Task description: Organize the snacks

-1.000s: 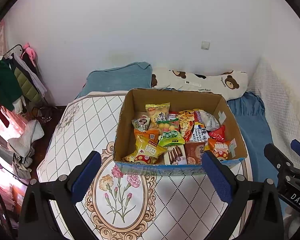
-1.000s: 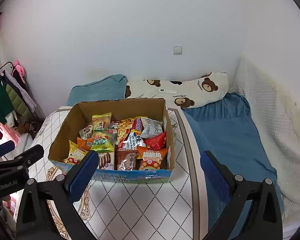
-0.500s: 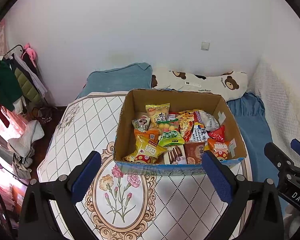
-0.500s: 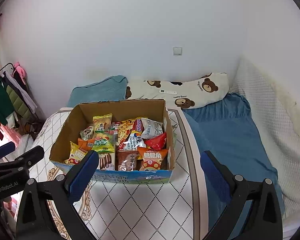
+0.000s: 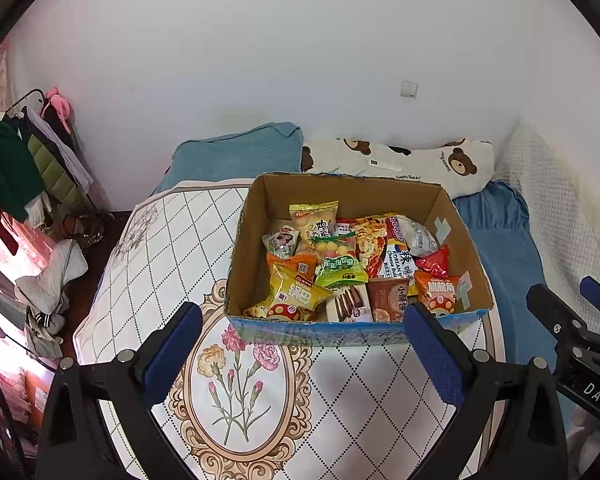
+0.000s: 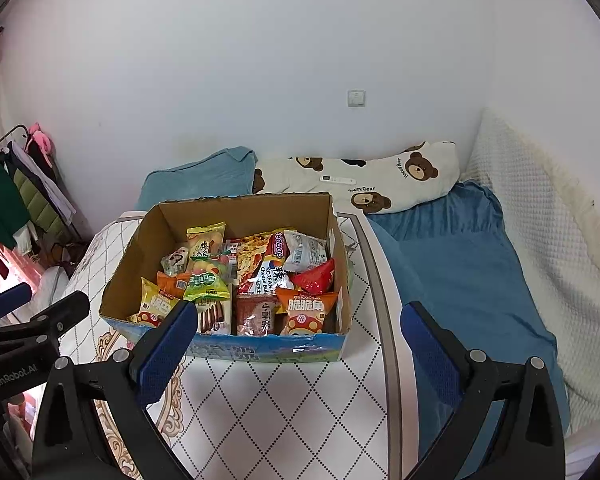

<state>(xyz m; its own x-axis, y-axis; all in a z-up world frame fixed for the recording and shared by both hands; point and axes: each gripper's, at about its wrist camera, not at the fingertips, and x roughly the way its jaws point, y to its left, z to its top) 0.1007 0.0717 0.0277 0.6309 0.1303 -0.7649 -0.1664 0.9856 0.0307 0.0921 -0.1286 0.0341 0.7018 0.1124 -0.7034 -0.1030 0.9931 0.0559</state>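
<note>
An open cardboard box (image 5: 252, 224) (image 6: 140, 248) stands on a patterned quilt on the bed. It holds several snack packets, among them a yellow bag (image 5: 296, 292), a green bag (image 5: 340, 272), an orange bag (image 5: 436, 290) (image 6: 306, 308) and a red bag (image 5: 434, 262) (image 6: 314, 278). My left gripper (image 5: 300, 356) is open and empty, in front of the box's near wall. My right gripper (image 6: 296, 354) is open and empty, in front of the box's near right part. Each gripper shows at the edge of the other's view.
The quilt (image 5: 240, 392) has a flower medallion. A blue sheet (image 6: 460, 280) lies to the right. A bear-print pillow (image 6: 380, 184) and a blue pillow (image 5: 236, 156) lie behind the box. A clothes rack (image 5: 24, 160) stands left of the bed.
The right wrist view has shifted a little to the left, so the box sits slightly further right in it. The left gripper has not visibly moved.
</note>
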